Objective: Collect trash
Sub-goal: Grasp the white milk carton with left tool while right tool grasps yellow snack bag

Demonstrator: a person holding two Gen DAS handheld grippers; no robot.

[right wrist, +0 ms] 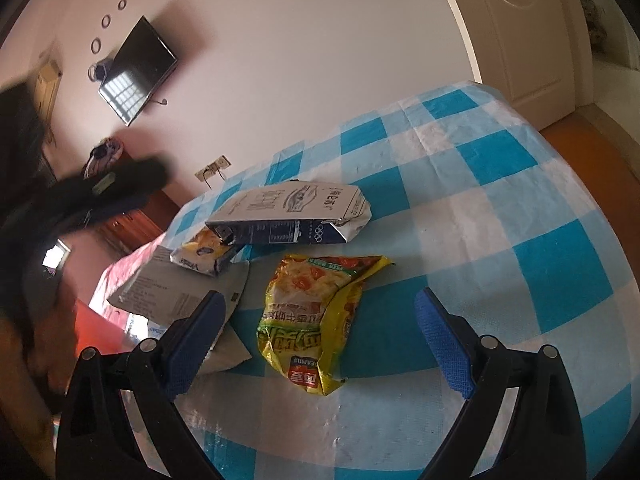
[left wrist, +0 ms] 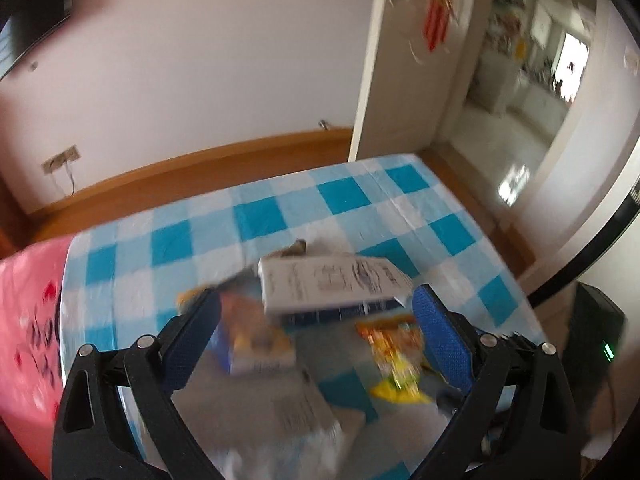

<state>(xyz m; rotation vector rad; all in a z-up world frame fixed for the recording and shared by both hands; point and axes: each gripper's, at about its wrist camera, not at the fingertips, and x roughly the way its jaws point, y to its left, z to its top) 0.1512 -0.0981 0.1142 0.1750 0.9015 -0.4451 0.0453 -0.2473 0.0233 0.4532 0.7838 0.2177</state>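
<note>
Trash lies on a table with a blue-and-white checked cloth (right wrist: 500, 216). A white and dark-blue milk carton (right wrist: 288, 212) lies on its side; it also shows in the left wrist view (left wrist: 332, 284). A yellow-green snack wrapper (right wrist: 316, 316) lies in front of it, seen blurred in the left wrist view (left wrist: 396, 356). A small yellow-blue packet (right wrist: 204, 256) and a grey flattened carton (right wrist: 176, 296) lie to the left. My right gripper (right wrist: 320, 344) is open just above the yellow wrapper. My left gripper (left wrist: 316, 340) is open above the pile, empty.
A pink bag (left wrist: 28, 320) hangs at the table's left side. A blurred dark shape (right wrist: 100, 196) is at the left of the right wrist view. A white door (right wrist: 520, 32) and wooden floor lie beyond the table's far edge. A black device (left wrist: 596, 340) stands at the right.
</note>
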